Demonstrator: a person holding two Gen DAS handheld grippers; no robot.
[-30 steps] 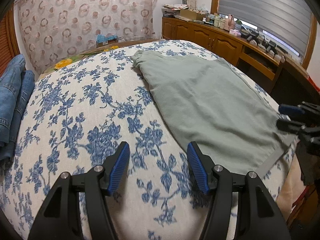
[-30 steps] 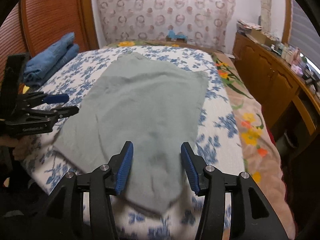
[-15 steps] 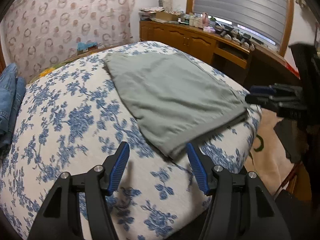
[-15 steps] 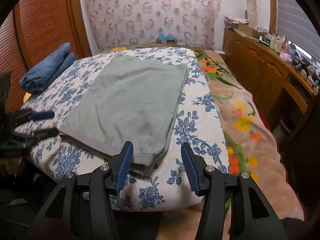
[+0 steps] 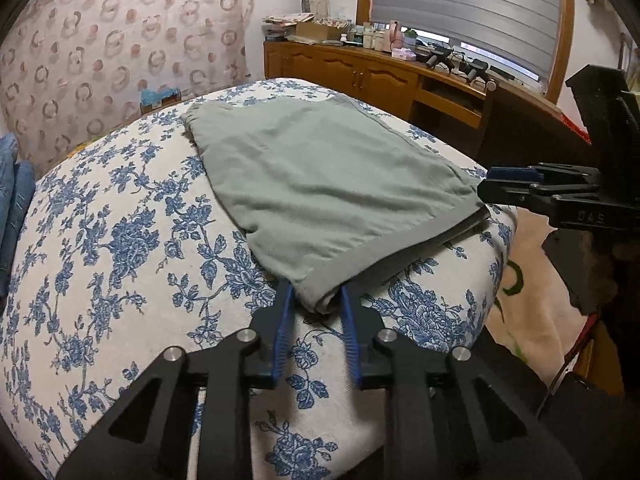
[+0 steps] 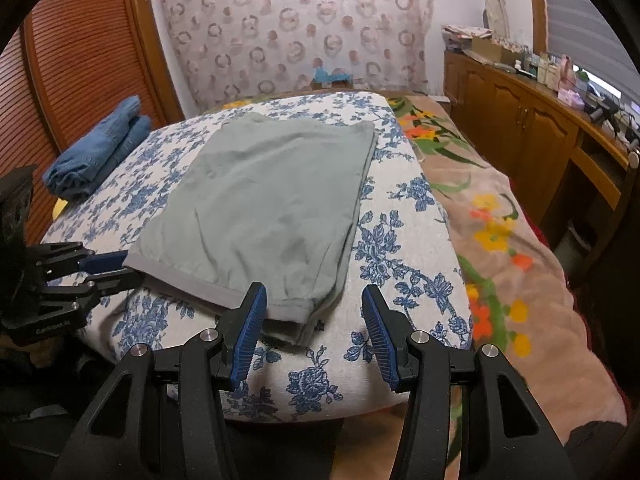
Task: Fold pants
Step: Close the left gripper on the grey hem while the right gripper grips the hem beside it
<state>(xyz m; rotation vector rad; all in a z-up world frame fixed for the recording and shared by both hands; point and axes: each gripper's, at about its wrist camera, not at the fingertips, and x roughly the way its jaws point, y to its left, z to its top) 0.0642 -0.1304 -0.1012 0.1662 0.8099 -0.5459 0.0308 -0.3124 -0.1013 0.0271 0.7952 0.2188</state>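
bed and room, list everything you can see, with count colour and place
pants: one, grey-green, flat on the bed, hem at the near edge
bedspread: one, white with blue flowers, over the bed
jeans: one folded stack, blue, far left of the bed
blanket: one, tan with flowers, right of the bedspread
cabinet: one, brown wood, cluttered top, along the right wall
left gripper: black with blue pads, just closed on the pants' near left corner
right gripper: open at the near right corner

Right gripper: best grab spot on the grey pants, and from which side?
Take the grey pants at the near hem corner, coming in from the bed's near edge. That corner lies flat and free between the open right gripper fingers, opposite the corner the left gripper pinches.
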